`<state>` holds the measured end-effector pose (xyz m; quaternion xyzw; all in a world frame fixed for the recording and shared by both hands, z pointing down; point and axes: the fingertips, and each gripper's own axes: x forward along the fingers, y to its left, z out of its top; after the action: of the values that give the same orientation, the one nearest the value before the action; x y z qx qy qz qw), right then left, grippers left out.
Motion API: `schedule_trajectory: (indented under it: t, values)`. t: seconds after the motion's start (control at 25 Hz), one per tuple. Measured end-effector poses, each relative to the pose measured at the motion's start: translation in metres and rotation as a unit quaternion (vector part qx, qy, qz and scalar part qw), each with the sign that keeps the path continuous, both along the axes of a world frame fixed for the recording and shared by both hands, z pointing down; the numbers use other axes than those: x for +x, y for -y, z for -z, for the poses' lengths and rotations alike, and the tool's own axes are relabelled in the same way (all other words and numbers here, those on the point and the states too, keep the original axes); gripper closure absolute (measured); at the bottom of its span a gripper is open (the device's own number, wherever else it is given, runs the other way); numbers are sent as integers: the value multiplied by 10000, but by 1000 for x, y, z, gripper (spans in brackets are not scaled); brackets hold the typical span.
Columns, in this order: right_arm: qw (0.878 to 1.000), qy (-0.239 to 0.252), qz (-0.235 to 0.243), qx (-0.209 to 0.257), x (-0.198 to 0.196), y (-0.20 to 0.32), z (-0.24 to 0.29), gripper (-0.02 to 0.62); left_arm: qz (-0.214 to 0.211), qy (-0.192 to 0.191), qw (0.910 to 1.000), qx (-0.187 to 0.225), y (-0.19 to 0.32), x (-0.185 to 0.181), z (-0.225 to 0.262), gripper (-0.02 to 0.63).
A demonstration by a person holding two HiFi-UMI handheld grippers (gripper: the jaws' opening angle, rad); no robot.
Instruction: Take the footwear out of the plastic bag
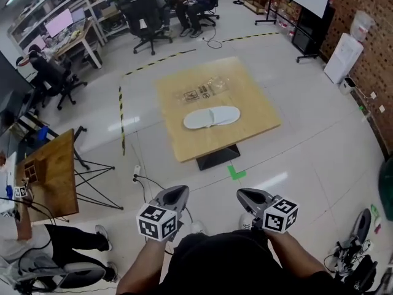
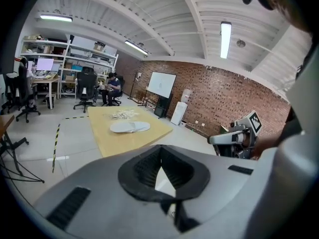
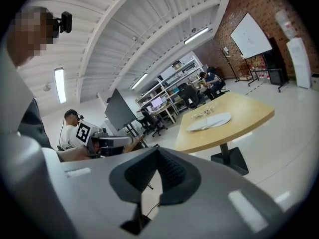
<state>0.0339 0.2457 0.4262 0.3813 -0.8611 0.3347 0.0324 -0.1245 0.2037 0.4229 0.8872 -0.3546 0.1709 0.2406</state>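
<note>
On the counter (image 1: 258, 112), white slippers (image 1: 212, 117) lie near the plastic bag (image 1: 206, 91) (clear, flattened); well apart, left gripper (image 1: 177, 193) and right gripper (image 1: 247, 196) sit closed, empty.

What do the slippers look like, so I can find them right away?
Find the big square wooden table in the middle of the room. Two things lie on it: a crinkly see-through plastic bag at the far side and, nearer the person, the slippers. The slippers are the flat, plain white pair lying side by side, not see-through like the bag.
</note>
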Motion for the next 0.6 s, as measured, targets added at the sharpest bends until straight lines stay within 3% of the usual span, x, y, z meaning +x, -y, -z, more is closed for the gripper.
schedule_trajectory:
  t: [0.28,0.6]
  values:
    - [9989,-41,-450,75,-38,-9,2,595,-464,-59,9989,-39,3,-29,-6,598]
    - [9983,-368,-443,5,-53,-23,1,595,-441,-188,9988,-89,-1,-48,-7,600]
